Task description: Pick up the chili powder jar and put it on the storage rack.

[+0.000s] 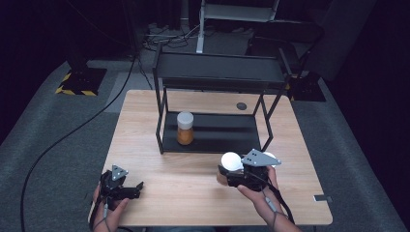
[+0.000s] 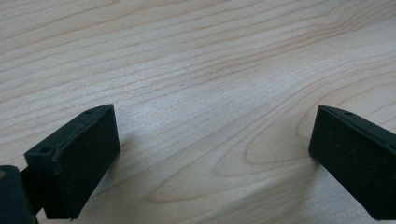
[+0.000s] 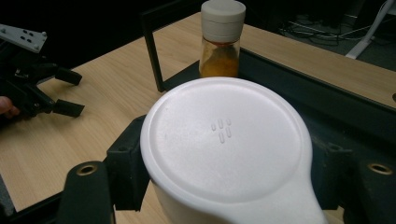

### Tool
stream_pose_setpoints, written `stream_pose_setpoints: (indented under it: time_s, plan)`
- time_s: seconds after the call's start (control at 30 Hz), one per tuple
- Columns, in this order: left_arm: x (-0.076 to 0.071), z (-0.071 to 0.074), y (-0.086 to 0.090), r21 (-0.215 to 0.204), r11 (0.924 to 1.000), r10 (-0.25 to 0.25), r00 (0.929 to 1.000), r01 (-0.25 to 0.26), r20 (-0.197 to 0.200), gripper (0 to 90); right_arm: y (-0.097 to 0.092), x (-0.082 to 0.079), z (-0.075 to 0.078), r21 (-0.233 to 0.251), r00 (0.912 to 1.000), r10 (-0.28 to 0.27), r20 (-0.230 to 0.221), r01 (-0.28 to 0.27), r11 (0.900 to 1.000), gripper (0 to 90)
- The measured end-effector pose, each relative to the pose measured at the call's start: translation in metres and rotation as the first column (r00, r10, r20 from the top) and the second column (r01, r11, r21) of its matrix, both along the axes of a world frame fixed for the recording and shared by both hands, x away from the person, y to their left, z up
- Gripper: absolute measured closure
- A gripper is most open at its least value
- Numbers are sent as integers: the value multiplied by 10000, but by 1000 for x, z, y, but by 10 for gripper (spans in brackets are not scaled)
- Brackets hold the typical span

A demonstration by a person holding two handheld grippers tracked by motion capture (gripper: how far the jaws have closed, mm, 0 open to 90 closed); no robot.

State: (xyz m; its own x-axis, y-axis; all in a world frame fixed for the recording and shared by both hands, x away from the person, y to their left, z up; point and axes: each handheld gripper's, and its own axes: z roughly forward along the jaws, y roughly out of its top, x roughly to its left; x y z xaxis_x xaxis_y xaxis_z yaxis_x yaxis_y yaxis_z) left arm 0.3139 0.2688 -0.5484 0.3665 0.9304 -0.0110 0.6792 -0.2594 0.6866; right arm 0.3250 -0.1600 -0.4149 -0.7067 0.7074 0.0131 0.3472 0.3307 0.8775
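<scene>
Two grippers are out over the wooden table (image 1: 145,121), and all the action belongs to the right one. The right gripper (image 1: 241,175) is clamped on a white-lidded jar (image 3: 224,149): in the right gripper view the broad white lid sits square between the black jaws, pressed from both sides. From above, that lid (image 1: 231,161) pokes out just ahead of the hand, near the front right of the table, immediately in front of the black two-tier rack (image 1: 217,72).

Now here is what matters, I'd say. The rack's lower shelf (image 1: 227,133) lies straight ahead of the held jar, and already standing on it is a spice bottle (image 1: 184,128), upright, pale cap on top, orange powder below. That bottle is to the left of the held jar's line, so the bare stretch of shelf to its right looks like the natural landing place. The jar stands upright in the grip, its long axis vertical, so it would have to pass under the top shelf with its lid level.

The left gripper (image 1: 126,189) rests near the front left corner, jaws wide apart with nothing between them but bare wood in its own view. It is well away from the rack; the right hand is plainly nearer.
</scene>
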Motion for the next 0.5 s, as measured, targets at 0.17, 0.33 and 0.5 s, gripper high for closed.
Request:
stream_pose_setpoints:
  time_s: [0.17,0.33,0.5]
  plan:
    - [0,0,0,-12,10000,3,10000,-3,-1,14,1,9,6,-39,10000,-75,24,75,10000,305]
    - [0,0,0,2,10000,-2,10000,2,0,15,4,17,13,-152,9999,-113,87,115,9998,305]
    - [0,0,0,-1,10000,3,10000,-3,8,15,9,25,16,-225,9999,-113,123,115,9997,305]
